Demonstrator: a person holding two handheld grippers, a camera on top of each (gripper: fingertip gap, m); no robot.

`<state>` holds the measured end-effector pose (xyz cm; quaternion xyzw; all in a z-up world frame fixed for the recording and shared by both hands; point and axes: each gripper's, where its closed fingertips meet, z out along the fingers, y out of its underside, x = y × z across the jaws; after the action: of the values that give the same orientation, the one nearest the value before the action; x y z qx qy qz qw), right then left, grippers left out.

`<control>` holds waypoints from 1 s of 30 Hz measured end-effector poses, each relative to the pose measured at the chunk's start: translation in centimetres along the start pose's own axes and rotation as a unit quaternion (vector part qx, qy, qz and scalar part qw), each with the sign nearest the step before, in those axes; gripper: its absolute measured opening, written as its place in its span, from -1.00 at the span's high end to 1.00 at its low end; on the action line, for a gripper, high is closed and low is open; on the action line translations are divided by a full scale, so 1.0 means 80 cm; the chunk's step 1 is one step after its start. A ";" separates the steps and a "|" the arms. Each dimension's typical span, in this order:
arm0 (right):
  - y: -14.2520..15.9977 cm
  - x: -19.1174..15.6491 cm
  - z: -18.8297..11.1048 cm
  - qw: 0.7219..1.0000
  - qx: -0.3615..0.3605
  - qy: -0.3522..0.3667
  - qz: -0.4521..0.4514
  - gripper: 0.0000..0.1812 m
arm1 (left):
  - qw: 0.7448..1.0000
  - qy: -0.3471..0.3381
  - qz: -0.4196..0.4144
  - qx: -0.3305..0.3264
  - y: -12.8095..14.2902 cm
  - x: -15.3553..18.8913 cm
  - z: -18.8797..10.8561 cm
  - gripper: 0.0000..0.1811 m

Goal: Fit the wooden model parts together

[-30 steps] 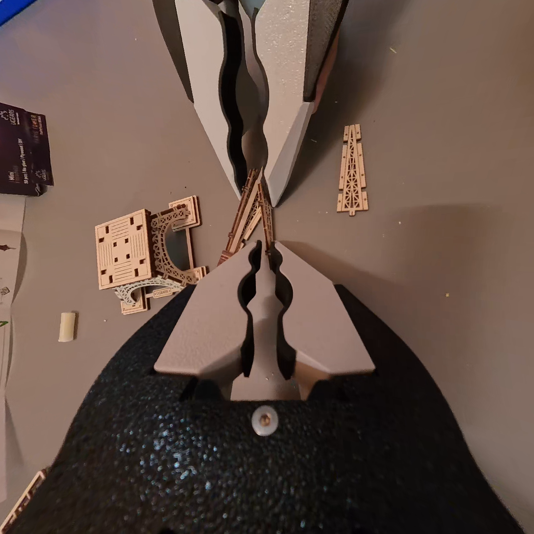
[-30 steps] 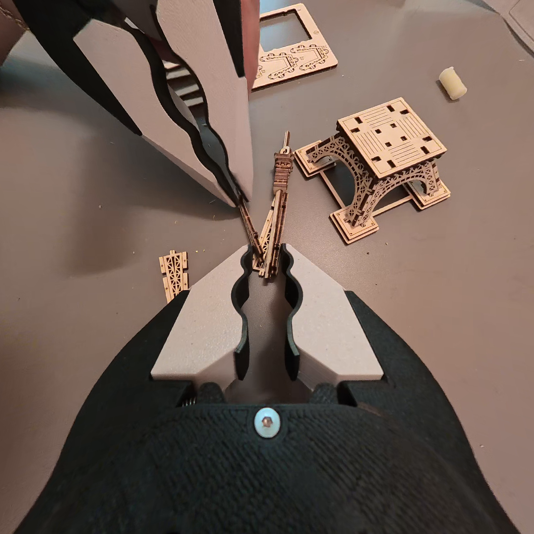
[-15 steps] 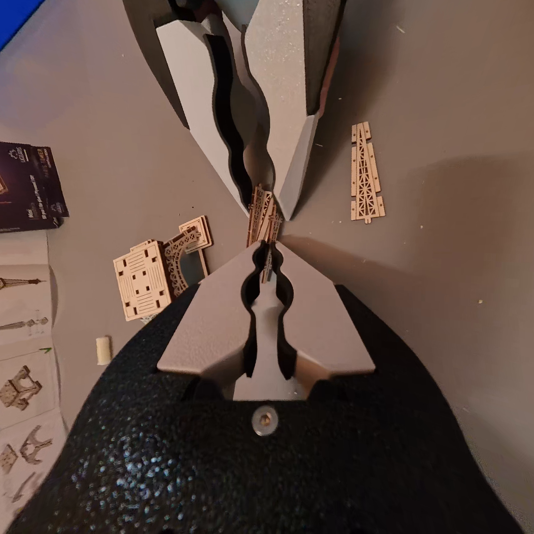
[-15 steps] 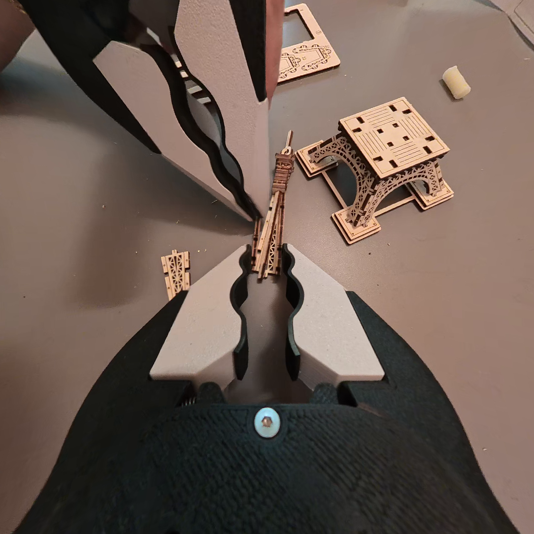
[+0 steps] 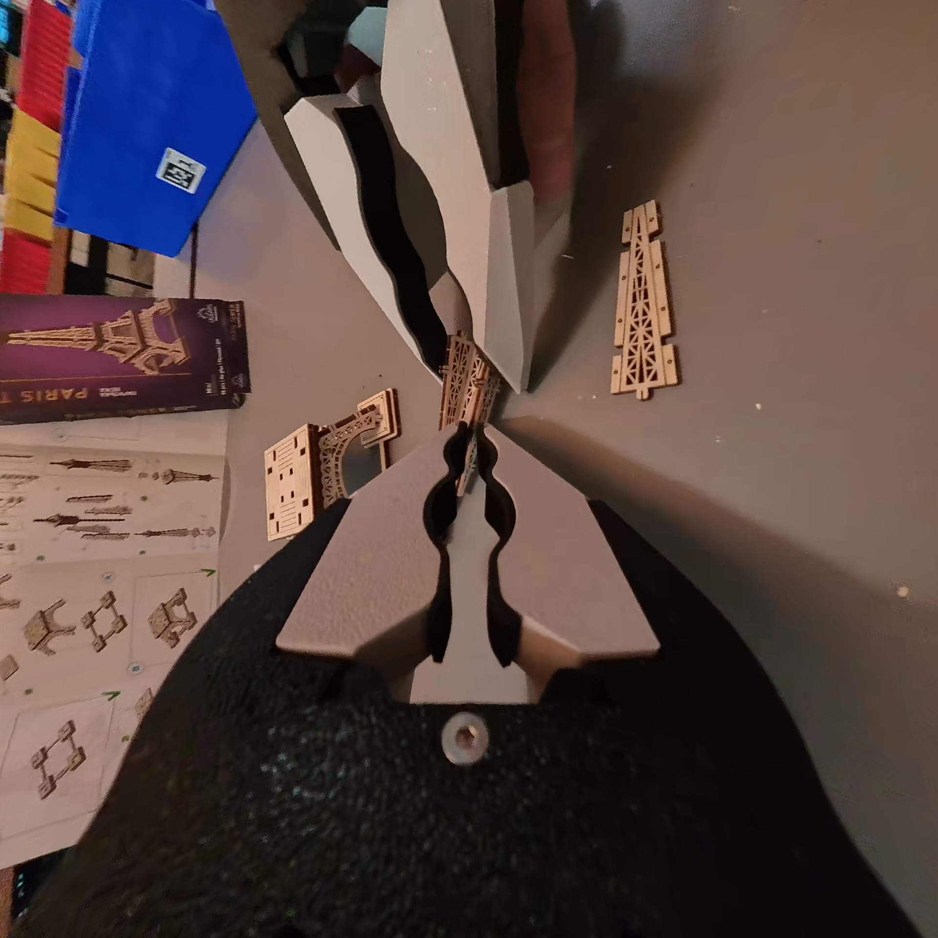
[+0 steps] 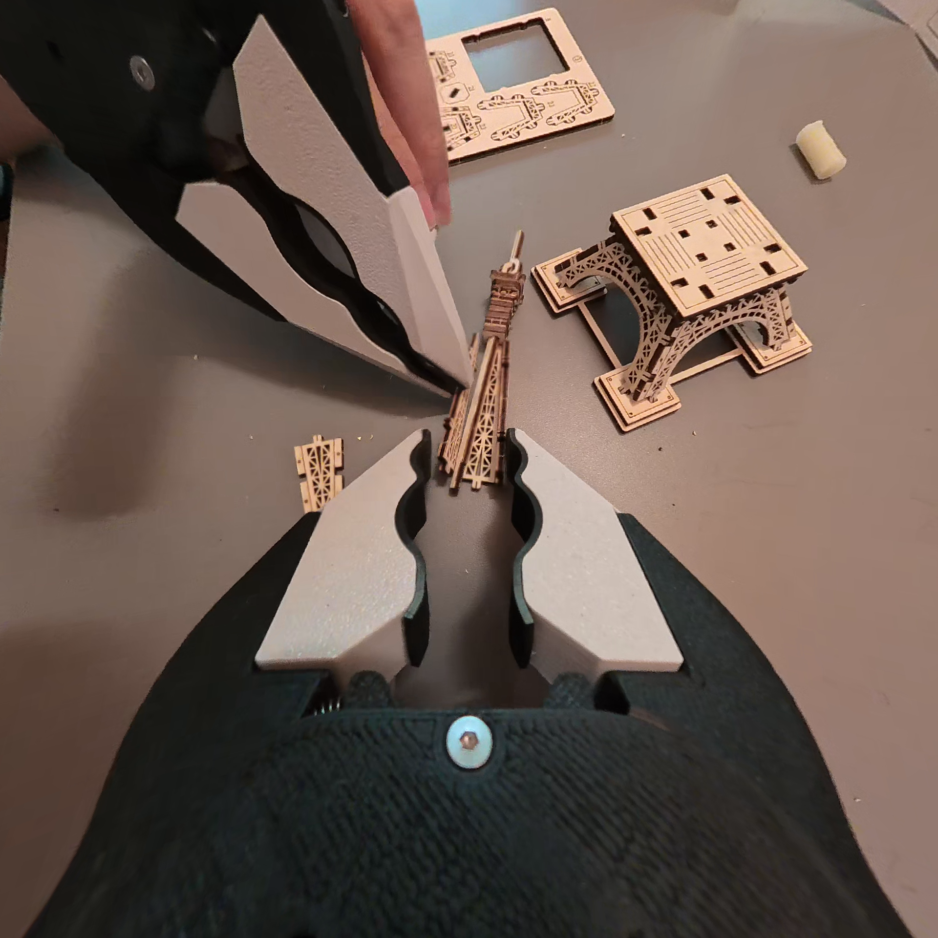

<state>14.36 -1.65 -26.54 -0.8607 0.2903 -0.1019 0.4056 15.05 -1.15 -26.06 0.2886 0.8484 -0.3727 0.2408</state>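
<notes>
**Two grippers meeting on the spire of a wooden lattice tower**

The right gripper held the wide lower end of the slender pale-wood lattice spire between its grey fingertips, the jaws closed against the two sides of the piece. The spire ran straight ahead of those fingers, lifted off the grey tabletop, with its darker top section and thin mast farthest from them. The left gripper came in from the opposite direction (in the right wrist view it entered from the upper left); its fingers were drawn nearly together on a thin flat lattice panel at the spire's side. Whether that panel was already seated in the spire cannot be told.

Ahead and to the right of the right gripper's fingers stood the square pale-wood arched tower base, well apart from the spire. Beyond it lay a flat pale-wood punched-out parts sheet and a small cream cylinder. Just to the left of the right fingers lay a loose tapered pale-wood lattice panel; it appeared to the right of the left fingers in the left wrist view. Left of the left gripper's fingers lay a dark purple kit box, a white instruction sheet and, farther off, a blue plastic bin.
</notes>
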 end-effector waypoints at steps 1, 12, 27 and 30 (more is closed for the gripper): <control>0.000 -0.001 0.000 1.000 0.000 -0.003 0.001 0.68 | 1.000 -0.008 0.000 0.002 0.000 -0.001 0.001 0.98; -0.001 0.005 -0.002 0.999 0.004 -0.012 0.032 0.74 | 0.999 -0.016 -0.027 0.013 0.003 -0.004 0.002 0.98; -0.004 0.014 -0.031 0.998 0.056 -0.025 0.034 0.55 | 0.999 -0.027 0.036 0.021 0.000 -0.005 0.000 0.99; 0.006 0.021 -0.026 1.000 0.027 -0.012 0.010 0.59 | 0.998 -0.018 0.046 0.040 -0.004 -0.009 -0.006 0.99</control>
<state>14.63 -4.20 -25.65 -0.8478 0.2907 -0.0951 0.4333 15.27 -1.14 -25.15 0.3298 0.8140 -0.4004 0.2615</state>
